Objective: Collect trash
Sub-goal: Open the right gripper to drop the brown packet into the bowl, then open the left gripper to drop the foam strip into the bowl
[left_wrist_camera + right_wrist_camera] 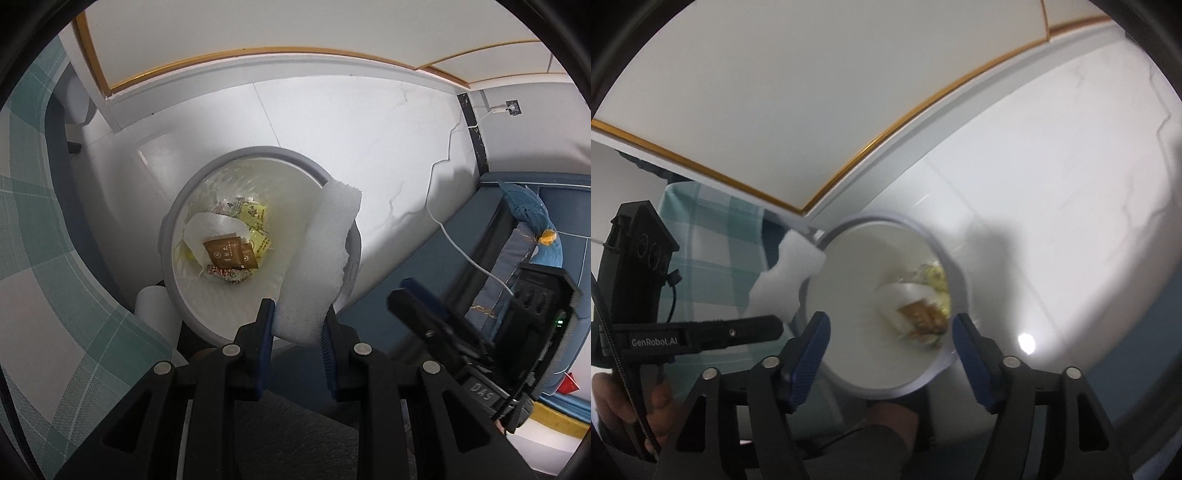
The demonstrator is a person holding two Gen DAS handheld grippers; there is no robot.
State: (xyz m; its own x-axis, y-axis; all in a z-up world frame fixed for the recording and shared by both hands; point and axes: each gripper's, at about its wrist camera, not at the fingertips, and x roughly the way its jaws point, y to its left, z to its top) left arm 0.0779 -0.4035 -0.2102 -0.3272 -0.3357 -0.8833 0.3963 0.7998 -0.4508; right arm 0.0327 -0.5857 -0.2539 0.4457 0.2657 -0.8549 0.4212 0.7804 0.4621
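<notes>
Left wrist: fingers [300, 319] pinch foam [321, 254] (over bin [173, 221]).

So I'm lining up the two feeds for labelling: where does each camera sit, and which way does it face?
Left wrist: on the left gripper, looking steeply down into the trash bin; its jaws pinch a white foam piece; the right gripper shows at the right.
Right wrist: on the right gripper, also angled down at the bin, jaws open and empty; the left gripper and a hand show at the left.
Shared: the bin, foam piece, wrappers, white floor and checked cloth.
</notes>
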